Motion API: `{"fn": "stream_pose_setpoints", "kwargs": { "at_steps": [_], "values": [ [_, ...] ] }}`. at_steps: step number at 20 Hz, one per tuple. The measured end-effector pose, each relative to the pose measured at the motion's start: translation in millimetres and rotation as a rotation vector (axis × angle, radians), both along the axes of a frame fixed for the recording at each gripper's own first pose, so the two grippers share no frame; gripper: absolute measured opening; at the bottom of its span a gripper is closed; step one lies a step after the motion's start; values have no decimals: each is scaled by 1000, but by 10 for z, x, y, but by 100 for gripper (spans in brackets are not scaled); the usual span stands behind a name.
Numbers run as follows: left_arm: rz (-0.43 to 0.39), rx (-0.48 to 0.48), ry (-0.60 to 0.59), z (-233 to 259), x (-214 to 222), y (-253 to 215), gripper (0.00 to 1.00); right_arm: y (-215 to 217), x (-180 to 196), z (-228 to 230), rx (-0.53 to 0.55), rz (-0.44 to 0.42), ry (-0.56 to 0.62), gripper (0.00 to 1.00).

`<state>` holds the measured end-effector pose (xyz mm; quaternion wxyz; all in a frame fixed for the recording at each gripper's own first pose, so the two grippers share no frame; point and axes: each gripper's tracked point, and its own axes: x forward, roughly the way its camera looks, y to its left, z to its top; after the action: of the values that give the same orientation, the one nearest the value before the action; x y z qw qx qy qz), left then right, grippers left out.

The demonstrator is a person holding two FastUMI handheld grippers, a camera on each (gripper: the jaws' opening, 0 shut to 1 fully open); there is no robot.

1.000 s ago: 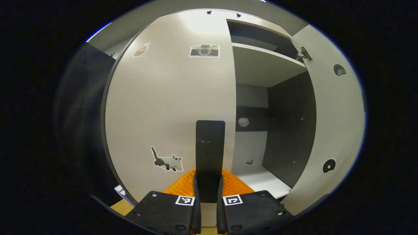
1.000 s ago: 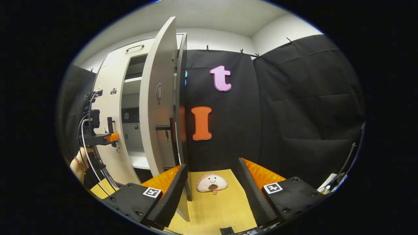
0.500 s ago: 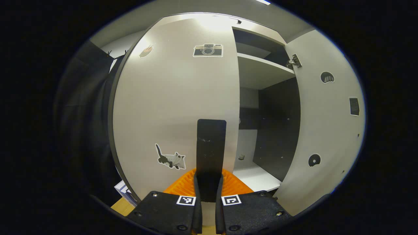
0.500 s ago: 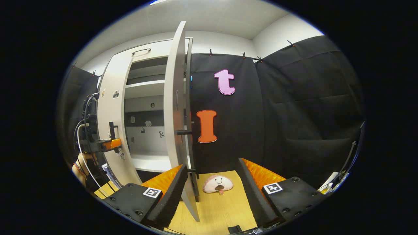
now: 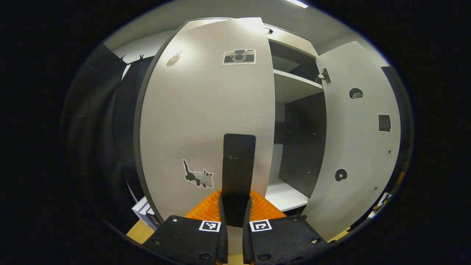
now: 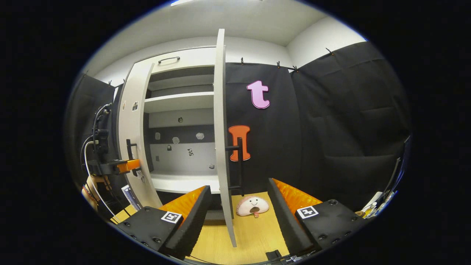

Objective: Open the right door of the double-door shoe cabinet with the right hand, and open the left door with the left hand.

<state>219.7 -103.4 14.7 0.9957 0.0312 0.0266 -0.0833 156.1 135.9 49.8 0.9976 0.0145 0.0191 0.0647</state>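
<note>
- In the left gripper view the left gripper (image 5: 232, 211) has its fingers (image 5: 222, 213) drawn narrow, both pressing on the dark upright handle (image 5: 238, 169) of the left door (image 5: 206, 114).
- The left door stands partly swung out, its front facing the camera, with a camera sticker (image 5: 239, 56) near the top and a cat sticker (image 5: 198, 176) low down, just left of the handle.
- Right of it the shoe cabinet (image 5: 294, 86) is open to a pale shelf and dark inner wall; the right door (image 5: 358, 147) stands swung wide.
- In the right gripper view the right gripper (image 6: 239, 206) has its fingers (image 6: 193, 213) spread wide, holding nothing; the right door (image 6: 220, 129) shows edge-on between them, not touched, its handle (image 6: 239, 162) on the far face.
- A plush toy (image 6: 252, 205) lies on the wooden surface (image 6: 220, 246) just beyond that door.
- Far left in that view, the left gripper (image 6: 125, 165) is at the left door's handle.
</note>
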Motion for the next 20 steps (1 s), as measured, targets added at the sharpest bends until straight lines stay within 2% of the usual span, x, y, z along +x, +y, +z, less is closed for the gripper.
{"fn": "stream_pose_setpoints", "kwargs": {
  "at_steps": [12, 20],
  "values": [
    [-87, -4, -11, -21, -202, 148, 14, 175, -232, -12, 17, -33, -6, 98],
    [-80, -17, -16, 1, -394, 341, 15, 314, -122, -38, -20, 12, 13, 98]
  ]
}}
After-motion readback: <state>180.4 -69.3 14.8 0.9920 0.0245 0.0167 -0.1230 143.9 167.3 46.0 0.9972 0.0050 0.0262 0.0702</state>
